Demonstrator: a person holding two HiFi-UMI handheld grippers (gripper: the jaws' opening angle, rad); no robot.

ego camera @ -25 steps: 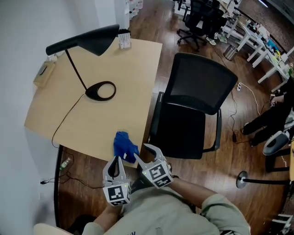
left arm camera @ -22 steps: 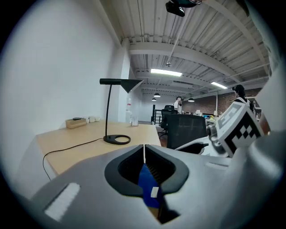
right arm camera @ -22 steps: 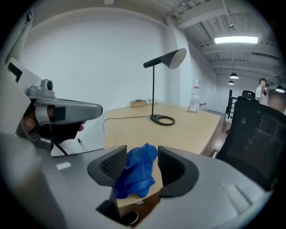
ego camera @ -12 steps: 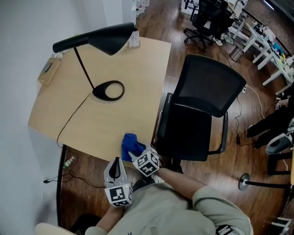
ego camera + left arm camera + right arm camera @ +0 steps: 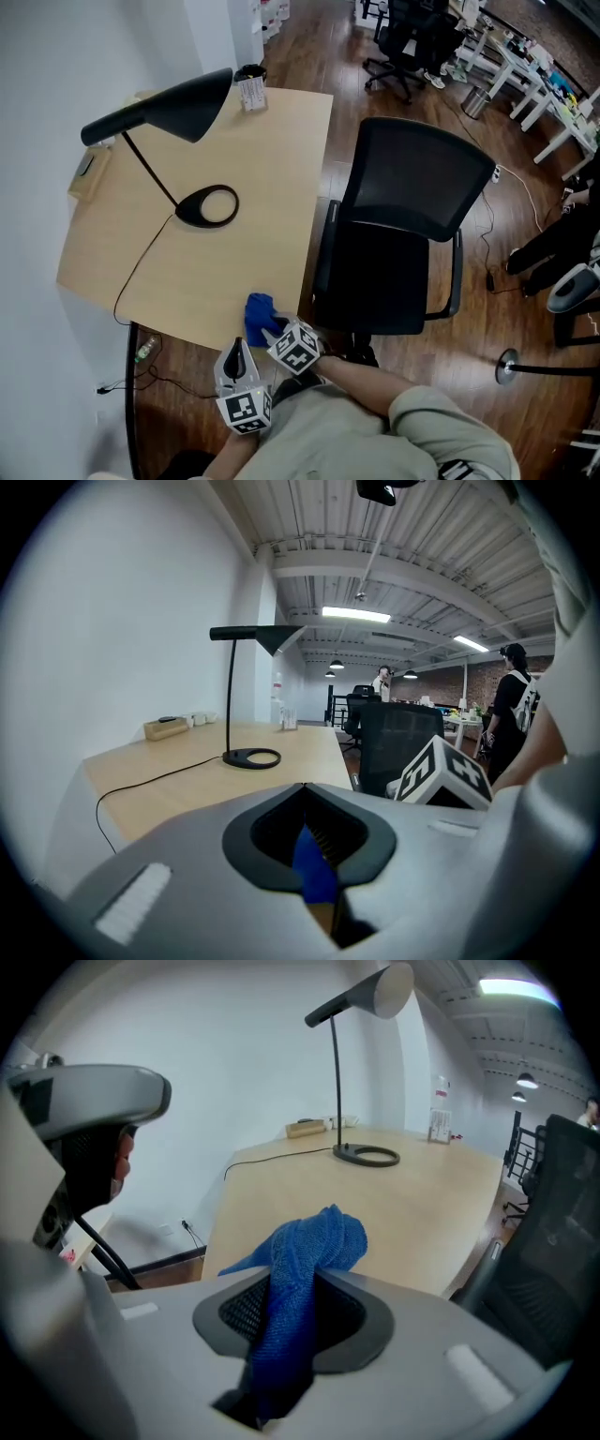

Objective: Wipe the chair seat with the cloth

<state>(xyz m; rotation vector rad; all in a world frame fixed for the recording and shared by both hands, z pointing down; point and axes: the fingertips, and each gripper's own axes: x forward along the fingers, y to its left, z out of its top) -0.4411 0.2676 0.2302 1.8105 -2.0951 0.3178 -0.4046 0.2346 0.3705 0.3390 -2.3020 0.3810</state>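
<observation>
Pale wood tabletop [image 5: 187, 253] against a white wall, dark plank floor around it, with a black desk lamp [image 5: 159, 103] standing on it and a black office chair [image 5: 403, 178] just beside its right edge. Blue cloth [image 5: 260, 314] bunched at the tabletop's near edge, apart from the chair seat [image 5: 384, 281]. Right gripper [image 5: 275, 328] down on the cloth, its fingers hard to make out from the head view, mostly hidden under the marker cube [image 5: 298, 347]. Shown plainly in the right gripper view instead: fingers just closing and now clenched on a fold of the cloth [image 5: 300, 1269], bunched above them and trailing down between them. Left gripper [image 5: 237, 349] just beside the right one, near the tabletop's edge, fingers pressed together on nothing. From the left gripper view, only a thin blue sliver [image 5: 314, 869] showing through the gap behind the closed tips, too narrow to say more. Ceiling strip lights [image 5: 361, 614] seen only from the gripper views.
</observation>
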